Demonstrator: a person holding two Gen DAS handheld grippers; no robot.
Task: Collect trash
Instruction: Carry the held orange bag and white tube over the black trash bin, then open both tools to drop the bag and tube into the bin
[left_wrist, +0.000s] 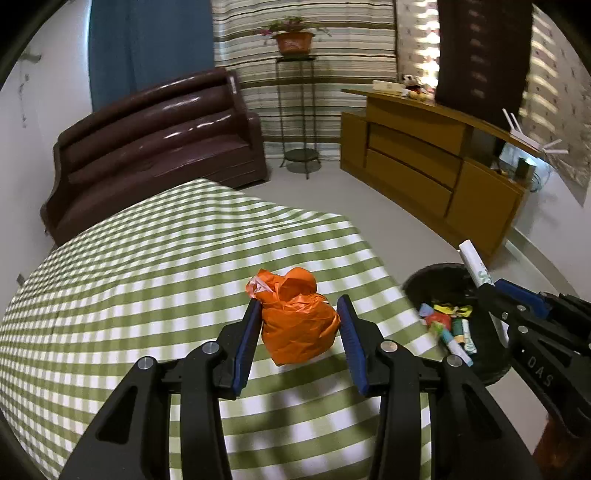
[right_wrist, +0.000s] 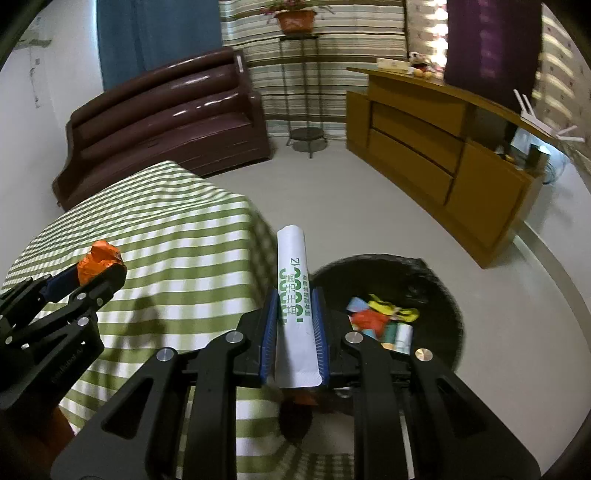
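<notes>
Left tongs (left_wrist: 300, 325) pinch the orange bag (left_wrist: 295, 317), right tongs (right_wrist: 295, 325) the white packet (right_wrist: 293, 295); releasing short of the bin (right_wrist: 436, 273) ahead risks a floor spill

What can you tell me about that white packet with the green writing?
The white packet is a long, flat sachet that looks like paper or thin plastic, printed with green characters and a green looped pattern along its length. It sticks out forward from the right hand-held gripper, whose blue pads are shut on its two long edges. Its far end is rounded, its near end sealed flat. It is in the air beside the black bin.
</notes>
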